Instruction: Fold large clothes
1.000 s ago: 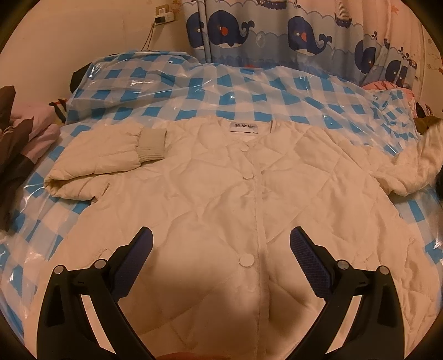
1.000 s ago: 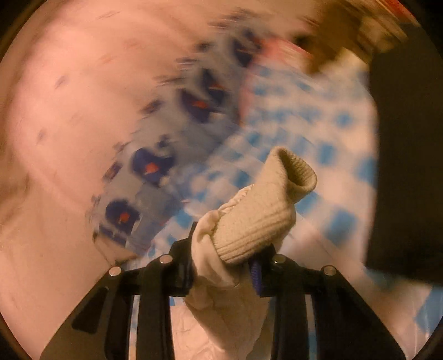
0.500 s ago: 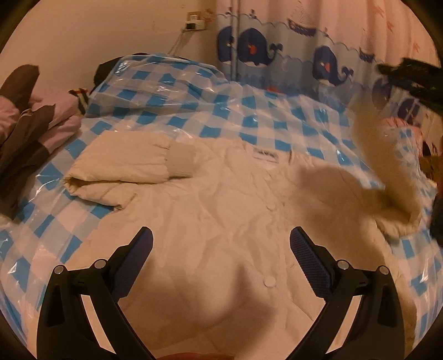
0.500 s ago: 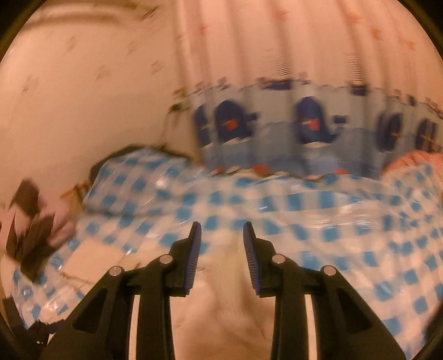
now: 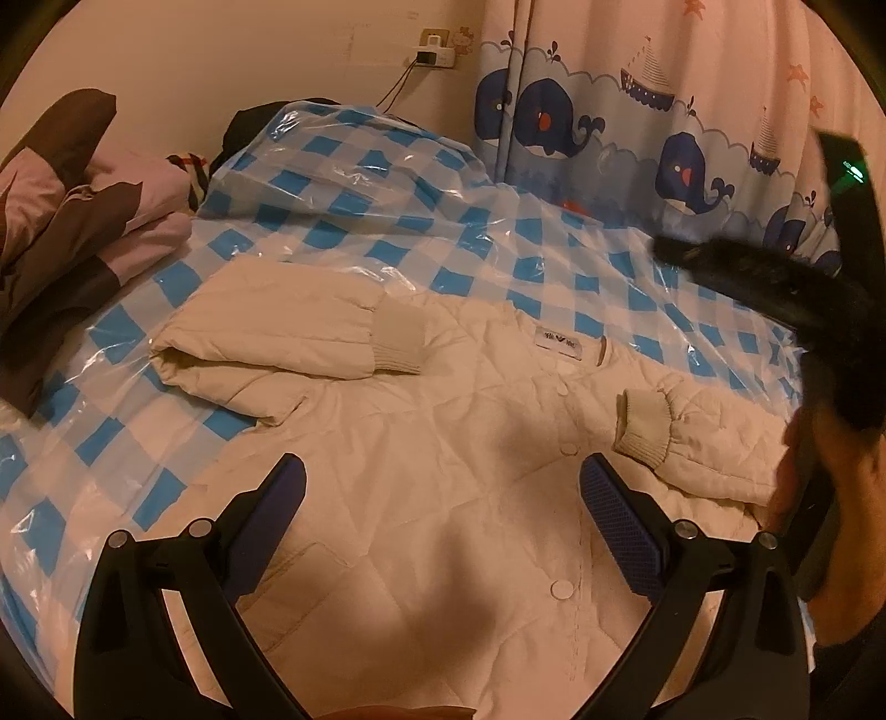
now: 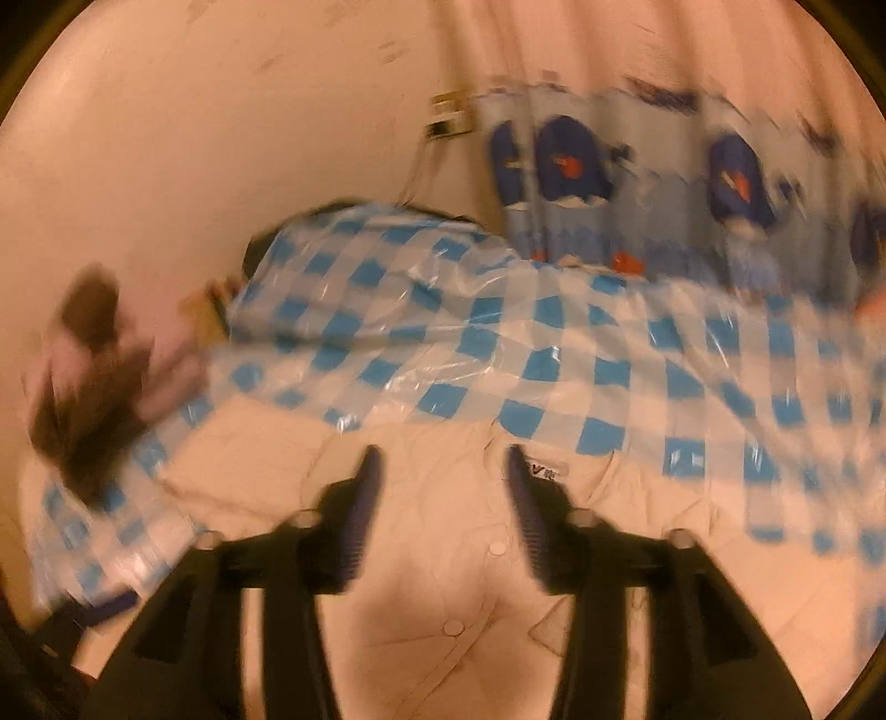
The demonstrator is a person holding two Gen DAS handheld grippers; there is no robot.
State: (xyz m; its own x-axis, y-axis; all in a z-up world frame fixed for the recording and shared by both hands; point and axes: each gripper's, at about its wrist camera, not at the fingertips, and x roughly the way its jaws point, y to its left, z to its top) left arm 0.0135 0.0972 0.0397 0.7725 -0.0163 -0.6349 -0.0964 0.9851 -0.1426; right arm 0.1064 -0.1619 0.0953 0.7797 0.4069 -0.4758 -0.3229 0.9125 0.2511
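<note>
The cream quilted jacket's right sleeve (image 5: 698, 443), a second ago pinched in the right tongs (image 6: 443, 498), now lies across its chest on the bed (cuff inward), those jaws opening empty, the left tongs (image 5: 443, 498) spread above the jacket's hem.

jacket (image 5: 443, 498): 1 (both sleeves folded in) | buttons (image 5: 562, 589): 3 | grippers (image 5: 443, 498): 2 | whale curtain (image 5: 637, 122): 1

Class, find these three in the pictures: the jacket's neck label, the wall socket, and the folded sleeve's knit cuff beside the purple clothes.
neck label (image 5: 558, 345), left wrist view, its white middle.
wall socket (image 5: 436, 49), left wrist view, its plate.
knit cuff (image 5: 400, 344), left wrist view, ribbed band.
</note>
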